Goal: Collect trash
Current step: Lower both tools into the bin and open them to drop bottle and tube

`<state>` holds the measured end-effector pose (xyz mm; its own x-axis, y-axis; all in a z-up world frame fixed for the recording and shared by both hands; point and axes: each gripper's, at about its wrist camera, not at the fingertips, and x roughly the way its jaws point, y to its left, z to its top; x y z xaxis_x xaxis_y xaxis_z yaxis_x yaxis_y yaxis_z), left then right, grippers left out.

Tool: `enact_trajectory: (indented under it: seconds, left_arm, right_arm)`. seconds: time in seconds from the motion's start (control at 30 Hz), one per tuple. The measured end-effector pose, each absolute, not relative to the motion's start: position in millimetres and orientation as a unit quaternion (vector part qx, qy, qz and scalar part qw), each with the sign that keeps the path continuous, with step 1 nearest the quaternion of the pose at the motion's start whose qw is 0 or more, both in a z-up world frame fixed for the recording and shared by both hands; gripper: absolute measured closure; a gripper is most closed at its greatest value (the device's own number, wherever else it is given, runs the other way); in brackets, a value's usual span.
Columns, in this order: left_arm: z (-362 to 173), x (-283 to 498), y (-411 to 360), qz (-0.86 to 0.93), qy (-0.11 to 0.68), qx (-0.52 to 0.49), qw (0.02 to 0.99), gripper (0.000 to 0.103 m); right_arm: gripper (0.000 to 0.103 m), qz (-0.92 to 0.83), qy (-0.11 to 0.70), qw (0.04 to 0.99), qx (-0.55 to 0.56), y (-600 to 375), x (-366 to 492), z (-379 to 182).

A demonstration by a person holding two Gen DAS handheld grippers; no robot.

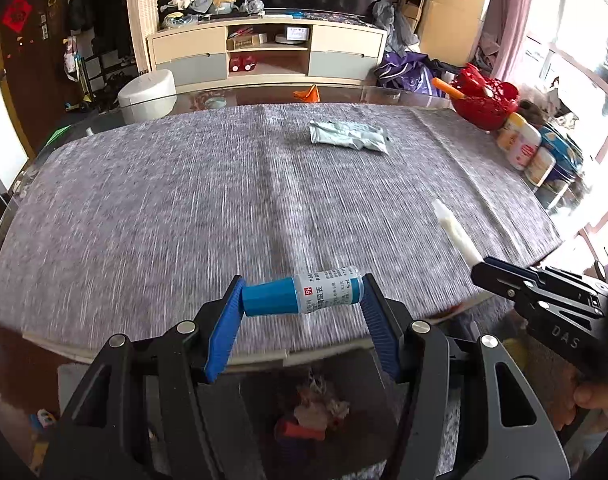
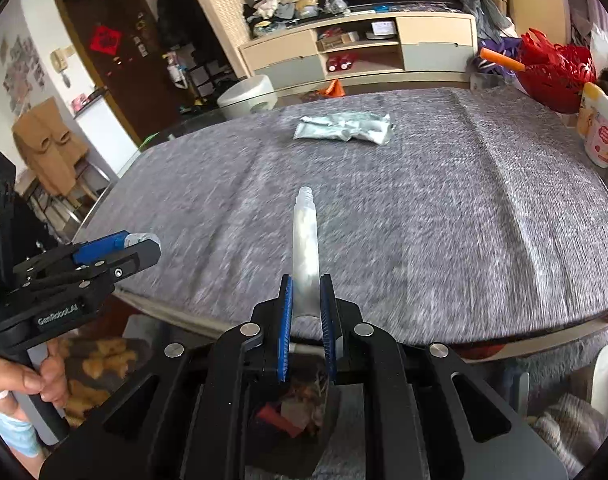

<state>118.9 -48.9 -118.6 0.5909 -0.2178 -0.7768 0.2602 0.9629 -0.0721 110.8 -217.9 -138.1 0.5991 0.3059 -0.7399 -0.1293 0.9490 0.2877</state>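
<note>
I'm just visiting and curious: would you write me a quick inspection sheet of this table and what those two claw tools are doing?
Surface: grey cloth covers the table.
Job's things: small bottle with blue cap, held sideways; white tube, uncapped; crumpled wrapper lying on the cloth.
Clutter: red basket and white bottles along the right edge.
Grippers: left gripper clamps the bottle; right gripper clamps the tube.
Cables: nothing seen.
Surroundings: TV cabinet behind; trash bin below the table edge.
</note>
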Motion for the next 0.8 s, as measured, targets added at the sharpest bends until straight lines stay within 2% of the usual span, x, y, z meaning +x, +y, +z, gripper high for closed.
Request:
enact_trajectory:
  seconds: [0.27, 0.8]
  left_arm:
    - [-137, 72, -39, -0.137, 0.447, 0.031, 0.883, 0.048]
    - [-263, 31, -22, -0.132, 0.564, 0.017, 0.815, 0.048]
  right_arm:
    - [0.088, 0.139, 0.450, 0.877, 0.093, -194, 79, -157]
    - [0.088, 0.151, 0.558, 0.811, 0.093, -161, 50, -264]
